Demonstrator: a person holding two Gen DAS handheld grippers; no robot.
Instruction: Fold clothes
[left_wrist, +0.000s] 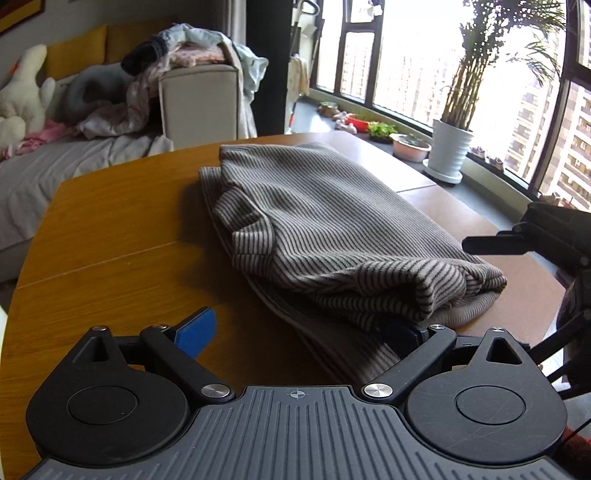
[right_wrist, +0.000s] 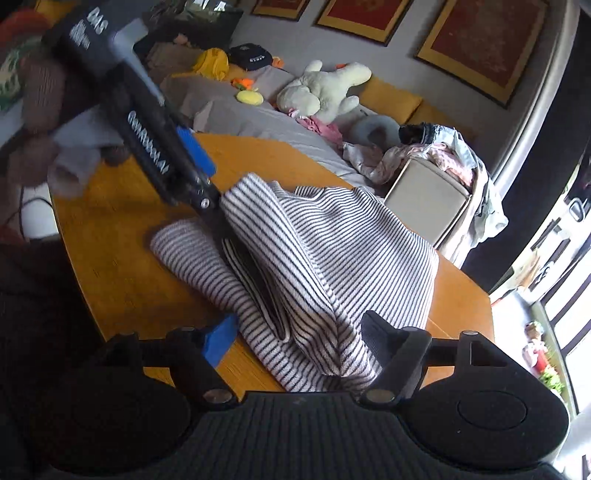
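Now, left gripper (left_wrist: 299, 332) low at 6 o'clock, fingers (left_wrist: 195, 332) spread wide, one blue pad bare over the tabletop (left_wrist: 110, 229), the other tucked under the striped garment (left_wrist: 325, 229). Right gripper (right_wrist: 295, 339) likewise splayed, straddling the near fold. Folded in a thick bundle mid-tabletop. Farther off at 10 o'clock, plush toy (left_wrist: 26, 88) on the bed (left_wrist: 40, 170); potted plant (left_wrist: 452, 144) at 2.

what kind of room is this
Most likely a living room in a high-rise flat: a grey sofa with a white plush toy, framed red pictures on the wall, and tower blocks beyond the curved window.
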